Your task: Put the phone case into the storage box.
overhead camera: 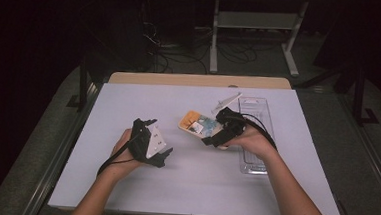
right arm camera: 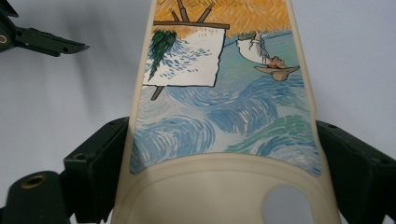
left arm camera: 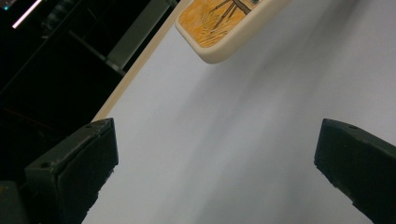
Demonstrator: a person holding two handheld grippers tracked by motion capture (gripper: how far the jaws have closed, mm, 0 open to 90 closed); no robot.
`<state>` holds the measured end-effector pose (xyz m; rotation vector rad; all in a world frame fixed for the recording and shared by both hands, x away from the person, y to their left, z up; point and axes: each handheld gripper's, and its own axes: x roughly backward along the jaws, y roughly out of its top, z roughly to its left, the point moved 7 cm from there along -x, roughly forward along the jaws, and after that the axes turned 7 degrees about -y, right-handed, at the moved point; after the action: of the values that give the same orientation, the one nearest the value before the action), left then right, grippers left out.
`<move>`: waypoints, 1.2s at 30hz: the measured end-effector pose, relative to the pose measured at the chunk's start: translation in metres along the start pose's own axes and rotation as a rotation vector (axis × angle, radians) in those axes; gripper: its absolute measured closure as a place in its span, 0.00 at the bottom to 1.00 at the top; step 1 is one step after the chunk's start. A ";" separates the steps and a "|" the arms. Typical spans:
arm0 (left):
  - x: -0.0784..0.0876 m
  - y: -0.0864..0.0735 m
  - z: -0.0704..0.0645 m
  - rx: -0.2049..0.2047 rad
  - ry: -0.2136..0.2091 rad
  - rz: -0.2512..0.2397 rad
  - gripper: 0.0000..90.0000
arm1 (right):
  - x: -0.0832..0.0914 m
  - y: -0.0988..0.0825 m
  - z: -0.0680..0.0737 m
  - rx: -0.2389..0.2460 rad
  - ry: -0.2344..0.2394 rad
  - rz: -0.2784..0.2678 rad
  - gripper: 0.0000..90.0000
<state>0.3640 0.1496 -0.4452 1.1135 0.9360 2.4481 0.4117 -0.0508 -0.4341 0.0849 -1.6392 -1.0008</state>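
Fingers of the right gripper (right arm camera: 219,154) clamp both sides of the phone case (right arm camera: 219,116). Left gripper (left arm camera: 215,163) fingers stand wide apart, holding nothing, above the table (left arm camera: 224,116).

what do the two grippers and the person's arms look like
Both grippers are black, with chunky, blocky jaws whose tips carry small holes. The left gripper has a light grey three-cornered plate on top and a black cable trailing back along the forearm. The right gripper has black cables looping over the hand. A brass-coloured threaded insert sits in its body. Both forearms are bare; no sleeves or gloves show.
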 end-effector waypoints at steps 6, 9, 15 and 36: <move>-0.001 0.001 -0.002 -0.048 0.023 0.009 0.00 | 0.000 0.000 0.000 0.000 -0.006 -0.002 0.12; -0.002 0.001 -0.003 -0.063 0.032 0.002 0.00 | 0.000 0.000 0.000 0.001 -0.009 -0.001 0.12; -0.001 0.002 -0.005 -0.117 0.047 0.020 0.00 | 0.000 0.000 0.000 -0.001 -0.008 0.000 0.12; -0.001 0.006 -0.009 -0.293 0.153 0.024 0.00 | 0.000 0.000 0.001 0.005 -0.005 -0.001 0.12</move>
<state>0.3580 0.1404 -0.4463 0.8524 0.5781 2.6121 0.4108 -0.0500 -0.4340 0.0863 -1.6467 -0.9983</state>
